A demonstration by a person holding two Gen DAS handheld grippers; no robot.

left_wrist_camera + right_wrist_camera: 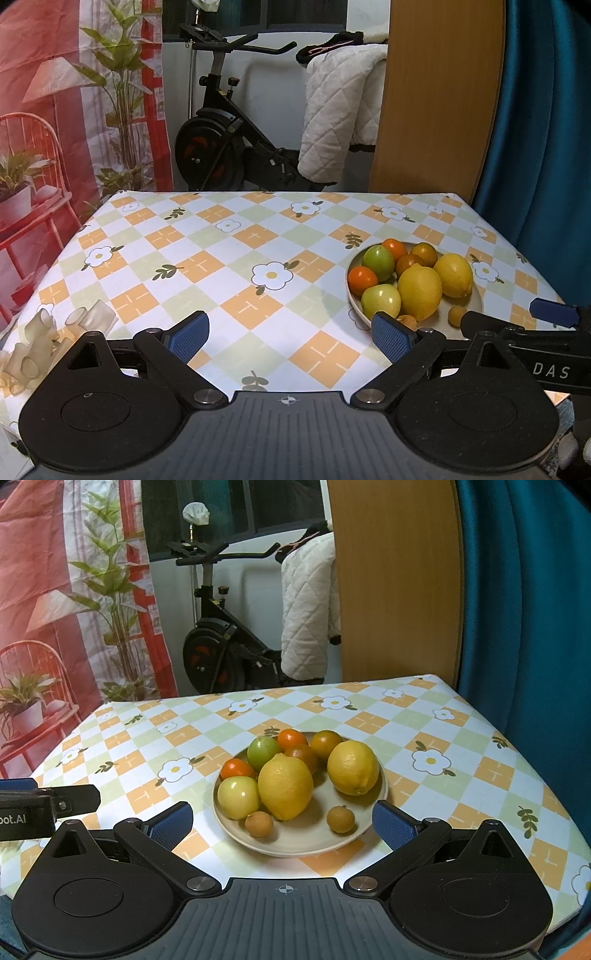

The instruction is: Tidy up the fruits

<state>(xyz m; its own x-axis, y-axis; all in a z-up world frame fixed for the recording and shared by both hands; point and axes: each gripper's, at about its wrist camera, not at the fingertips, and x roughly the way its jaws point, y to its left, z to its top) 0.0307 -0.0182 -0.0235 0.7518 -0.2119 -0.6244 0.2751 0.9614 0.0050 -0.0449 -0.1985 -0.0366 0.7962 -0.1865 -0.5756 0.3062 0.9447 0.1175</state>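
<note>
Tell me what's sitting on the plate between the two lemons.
Nothing rests there: in the right wrist view, bare plate shows between the near lemon and the far lemon. A dark orange fruit sits behind the gap.

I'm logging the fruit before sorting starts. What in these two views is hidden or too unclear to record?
- Left wrist view: one small brown fruit is half hidden behind the left gripper finger.
- Right wrist view: the dark orange fruit is mostly covered by the front lemon.
- Pale tube-like pieces, left wrist view: cut by the edge, unidentifiable.
- Plate: its far rim is hidden by fruit.
</note>
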